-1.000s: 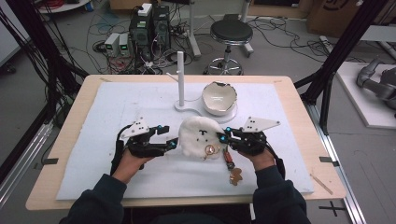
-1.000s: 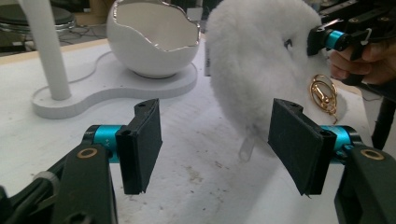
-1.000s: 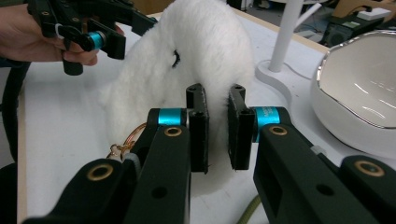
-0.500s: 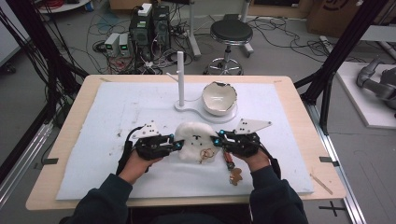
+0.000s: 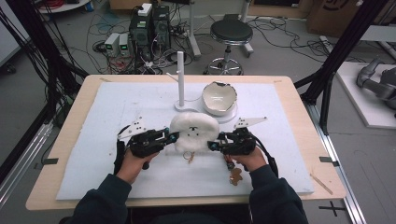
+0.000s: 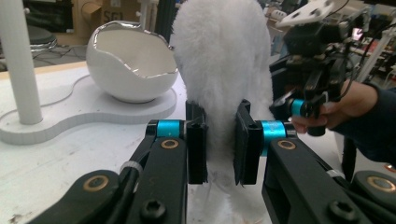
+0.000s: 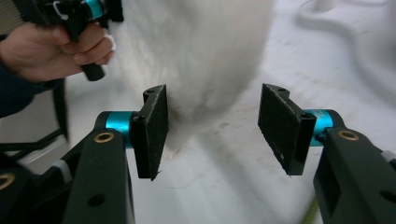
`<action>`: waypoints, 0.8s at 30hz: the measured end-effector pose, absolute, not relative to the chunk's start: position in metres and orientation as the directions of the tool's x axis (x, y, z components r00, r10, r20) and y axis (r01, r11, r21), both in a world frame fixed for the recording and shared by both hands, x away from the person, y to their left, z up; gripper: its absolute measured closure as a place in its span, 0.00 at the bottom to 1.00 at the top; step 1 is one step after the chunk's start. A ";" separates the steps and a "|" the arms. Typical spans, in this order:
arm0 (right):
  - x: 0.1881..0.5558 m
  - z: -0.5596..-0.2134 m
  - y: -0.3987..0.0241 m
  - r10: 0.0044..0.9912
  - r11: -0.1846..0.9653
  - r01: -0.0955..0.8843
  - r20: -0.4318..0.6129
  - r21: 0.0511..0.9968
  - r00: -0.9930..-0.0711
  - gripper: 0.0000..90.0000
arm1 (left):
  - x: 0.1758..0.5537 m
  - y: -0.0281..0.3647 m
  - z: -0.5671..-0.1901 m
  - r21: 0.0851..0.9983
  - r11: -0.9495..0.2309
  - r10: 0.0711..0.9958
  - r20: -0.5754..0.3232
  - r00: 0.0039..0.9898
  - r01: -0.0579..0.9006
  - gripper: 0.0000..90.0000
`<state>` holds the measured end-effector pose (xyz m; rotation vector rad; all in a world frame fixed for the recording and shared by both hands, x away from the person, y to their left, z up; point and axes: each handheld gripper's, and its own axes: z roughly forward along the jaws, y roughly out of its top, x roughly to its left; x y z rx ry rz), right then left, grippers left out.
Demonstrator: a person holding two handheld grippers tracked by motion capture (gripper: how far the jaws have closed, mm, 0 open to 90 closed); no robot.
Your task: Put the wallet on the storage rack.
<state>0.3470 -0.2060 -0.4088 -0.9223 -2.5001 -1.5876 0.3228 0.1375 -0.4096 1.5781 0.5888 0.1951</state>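
Note:
A white fluffy plush (image 5: pixel 194 132) stands on the white mat between my two grippers, with a small metal ring (image 5: pixel 188 156) hanging at its near side. My left gripper (image 5: pixel 171 136) is at its left edge. In the left gripper view that left gripper (image 6: pixel 220 140) is shut on a fold of the plush (image 6: pixel 224 56). My right gripper (image 5: pixel 213 145) is at the plush's right edge. In the right gripper view the right gripper (image 7: pixel 212 133) is open, with the plush (image 7: pixel 196 51) just ahead of its pads and slightly left.
A white broken-egg-shaped bowl (image 5: pixel 219 98) sits on a flat white base with an upright post (image 5: pixel 180 77) just behind the plush. A small brown figure charm (image 5: pixel 236 175) lies by my right wrist. The wooden table edge (image 5: pixel 187 205) runs close to me.
Both grippers drew in toward the plush, then eased slightly apart. The plush now looks rounder and sits a little farther from me.

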 end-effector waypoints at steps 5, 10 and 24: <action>0.345 -0.406 -0.206 0.403 0.316 0.466 0.327 0.827 -0.854 0.83 | 0.323 0.136 -0.411 0.968 -0.013 0.488 -0.213 0.846 0.251 0.82; 0.341 -0.394 -0.219 0.458 0.266 0.400 0.250 0.877 -0.853 0.88 | 0.325 0.130 -0.414 0.952 -0.109 0.530 -0.188 0.827 0.286 0.58; 0.336 -0.388 -0.211 0.422 0.321 0.342 0.190 0.883 -0.886 0.88 | 0.327 0.137 -0.407 0.955 -0.147 0.516 -0.146 0.844 0.256 0.82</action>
